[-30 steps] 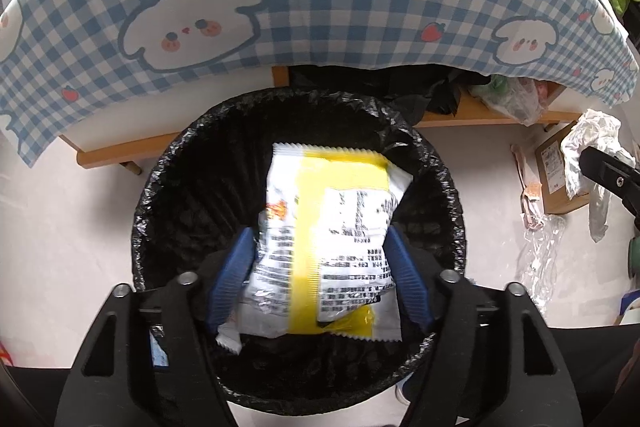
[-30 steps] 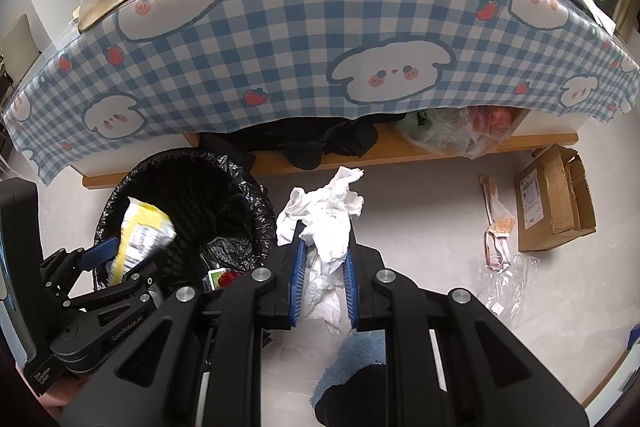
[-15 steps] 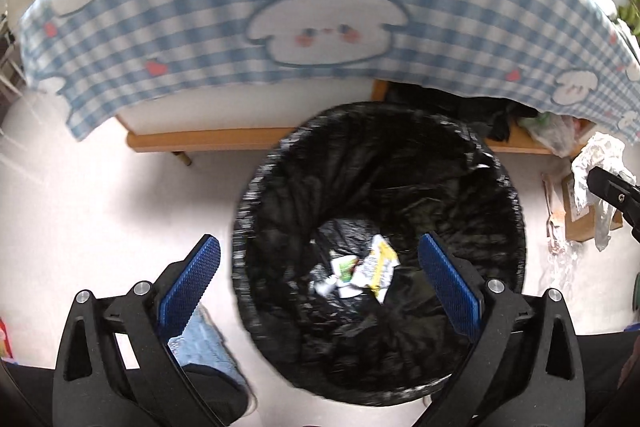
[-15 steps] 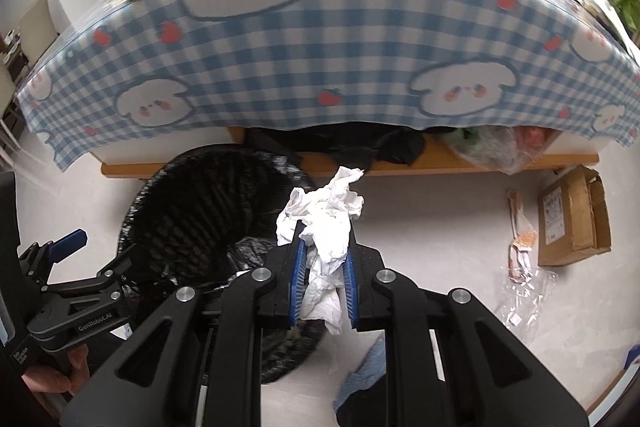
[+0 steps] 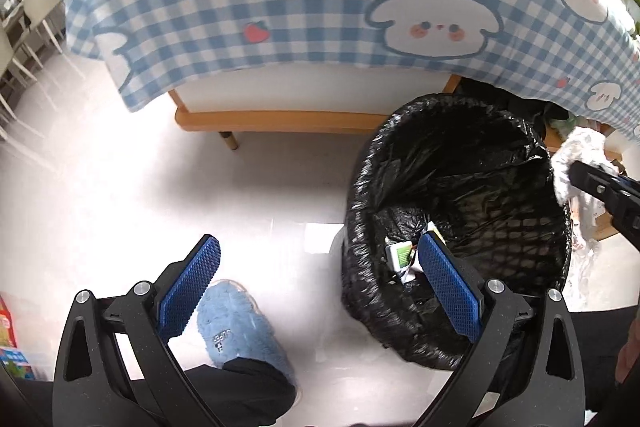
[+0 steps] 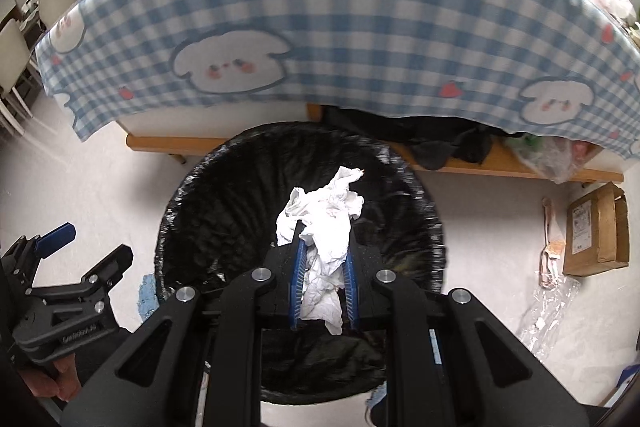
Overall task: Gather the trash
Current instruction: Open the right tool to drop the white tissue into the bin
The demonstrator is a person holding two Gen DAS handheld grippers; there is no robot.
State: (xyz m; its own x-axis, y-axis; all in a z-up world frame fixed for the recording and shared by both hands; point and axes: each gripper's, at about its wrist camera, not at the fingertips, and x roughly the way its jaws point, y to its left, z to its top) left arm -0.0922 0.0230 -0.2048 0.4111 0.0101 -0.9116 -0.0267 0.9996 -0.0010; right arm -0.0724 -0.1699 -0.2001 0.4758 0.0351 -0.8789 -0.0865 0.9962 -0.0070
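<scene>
Left tool [image 5: 316, 269] left bin [image 5: 456, 227] (snack packets [image 5: 402, 255] inside).

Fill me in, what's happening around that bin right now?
A person is collecting trash with two handheld grippers. The right gripper is shut on a crumpled white tissue and holds it over the black-lined bin, not yet dropped. The left gripper is open and empty, off to the bin's side above the floor and a blue slipper. Some wrappers already lie at the bottom of the bin.

Blue-white checked tablecloth [image 6: 320, 27], black bin liner [image 5: 460, 187], white tissue [image 6: 324, 227], blue slipper [image 5: 240, 327]
</scene>
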